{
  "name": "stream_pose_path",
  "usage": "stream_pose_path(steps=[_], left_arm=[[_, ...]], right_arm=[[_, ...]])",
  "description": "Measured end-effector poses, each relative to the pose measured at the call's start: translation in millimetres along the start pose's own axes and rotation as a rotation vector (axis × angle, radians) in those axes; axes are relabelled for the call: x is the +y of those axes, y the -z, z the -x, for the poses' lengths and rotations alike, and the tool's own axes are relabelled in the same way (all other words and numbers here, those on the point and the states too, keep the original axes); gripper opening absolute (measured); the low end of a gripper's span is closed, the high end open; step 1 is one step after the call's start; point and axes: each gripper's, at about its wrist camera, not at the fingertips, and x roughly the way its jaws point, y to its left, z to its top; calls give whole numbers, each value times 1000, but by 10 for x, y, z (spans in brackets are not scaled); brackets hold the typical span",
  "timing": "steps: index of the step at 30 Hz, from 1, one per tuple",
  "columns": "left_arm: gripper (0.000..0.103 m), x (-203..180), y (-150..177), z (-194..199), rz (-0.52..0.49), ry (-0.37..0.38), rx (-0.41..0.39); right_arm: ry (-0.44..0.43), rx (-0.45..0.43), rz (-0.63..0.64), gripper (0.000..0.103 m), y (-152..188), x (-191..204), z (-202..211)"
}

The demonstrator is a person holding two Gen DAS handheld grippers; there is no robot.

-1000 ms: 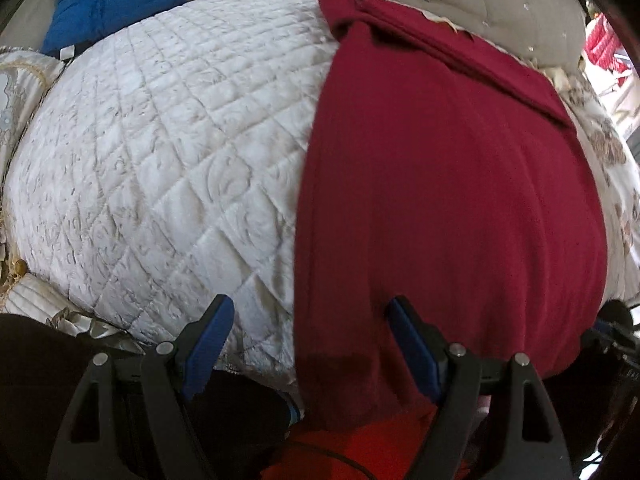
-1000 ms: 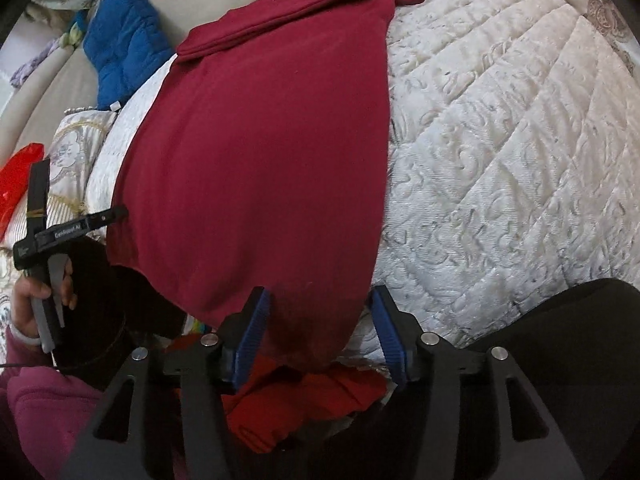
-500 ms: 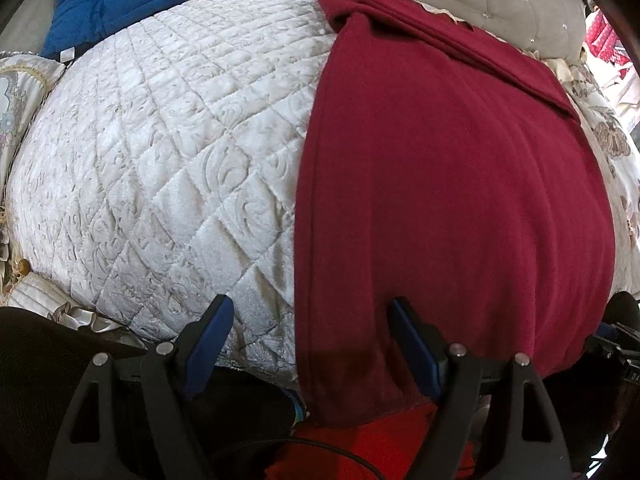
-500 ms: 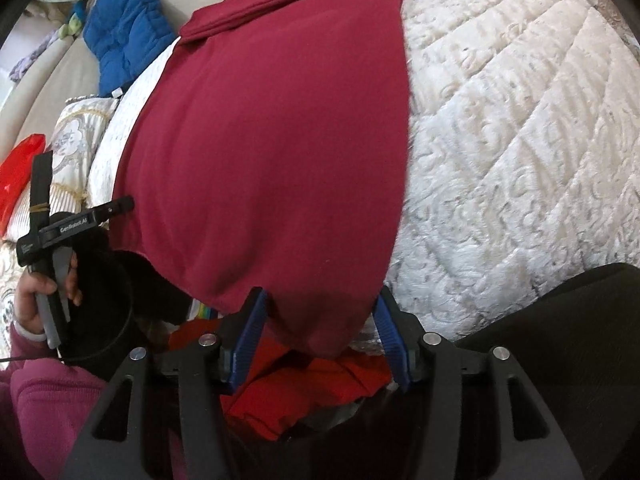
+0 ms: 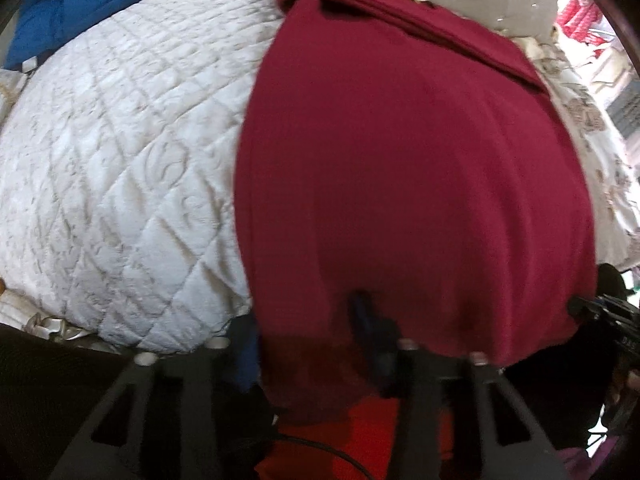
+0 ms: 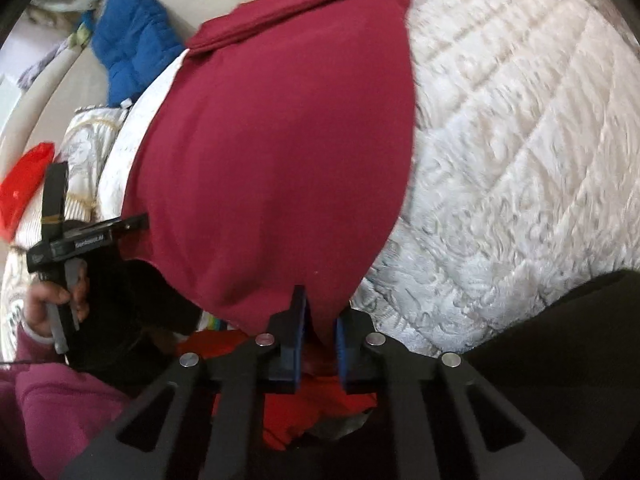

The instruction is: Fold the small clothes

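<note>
Maroon shirt lies flat on the quilted bed, hem over the near edge. Both tools, left and right, are clamped on that hem.

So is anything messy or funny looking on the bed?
A little. The dark red garment hangs off the near edge of the white quilt instead of lying flat, with both grippers at its hem. A bright red cloth lies crumpled below.

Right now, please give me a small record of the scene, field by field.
garment: dark red knit garment, spread flat, far end folded over
surface: white quilted bedcover
right gripper: shut on the garment's near hem
left gripper: closing on the near hem, blurred
under the hem: bright red cloth
background: blue padded item
</note>
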Motion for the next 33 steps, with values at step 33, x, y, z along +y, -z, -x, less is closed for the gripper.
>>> stream_pose_path(steps=[33], left_arm=[[8,131,-457,745,-1,55,-272]], right_arm=[[-119,-306,6,0,-477,25,770]])
